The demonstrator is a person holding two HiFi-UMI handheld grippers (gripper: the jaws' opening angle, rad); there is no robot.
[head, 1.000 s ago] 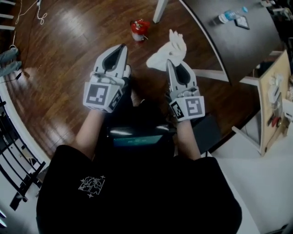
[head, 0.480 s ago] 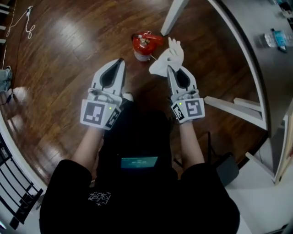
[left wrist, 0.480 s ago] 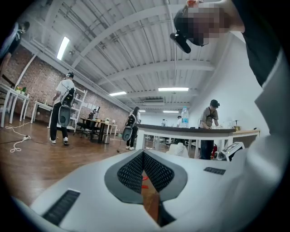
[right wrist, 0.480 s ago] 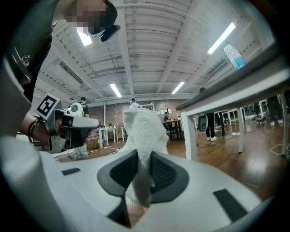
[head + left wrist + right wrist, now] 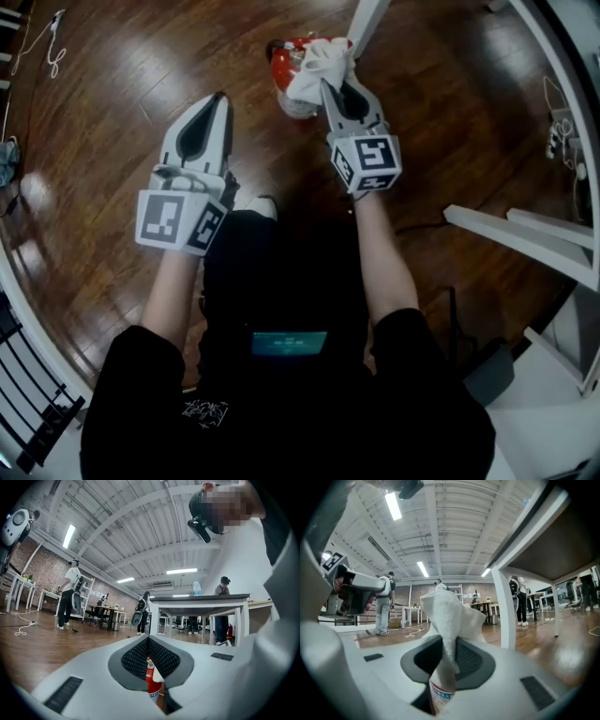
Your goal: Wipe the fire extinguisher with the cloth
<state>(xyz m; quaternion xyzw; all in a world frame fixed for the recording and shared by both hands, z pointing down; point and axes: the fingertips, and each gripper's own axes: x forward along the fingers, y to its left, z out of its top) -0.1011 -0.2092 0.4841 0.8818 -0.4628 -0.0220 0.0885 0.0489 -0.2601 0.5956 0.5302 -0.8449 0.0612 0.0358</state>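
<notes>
A small red fire extinguisher (image 5: 286, 80) stands on the wooden floor by a white table leg. My right gripper (image 5: 328, 86) is shut on a white cloth (image 5: 319, 64), which lies over the extinguisher's top and right side. In the right gripper view the cloth (image 5: 447, 613) rises between the jaws and the extinguisher's label (image 5: 440, 693) shows just beyond them. My left gripper (image 5: 214, 101) is shut and holds nothing, left of the extinguisher and apart from it. Through the left gripper's slit the extinguisher (image 5: 151, 682) shows ahead.
A white table leg (image 5: 364, 21) stands right behind the extinguisher, with the table's frame (image 5: 525, 230) running along the right. A black railing (image 5: 33, 394) and white edge curve along the left. A cord (image 5: 52, 52) lies on the floor at far left. People stand far off.
The right gripper has carried the cloth forward and left onto the extinguisher. The left gripper also moved forward, still shut, and the view drew nearer to the extinguisher.
</notes>
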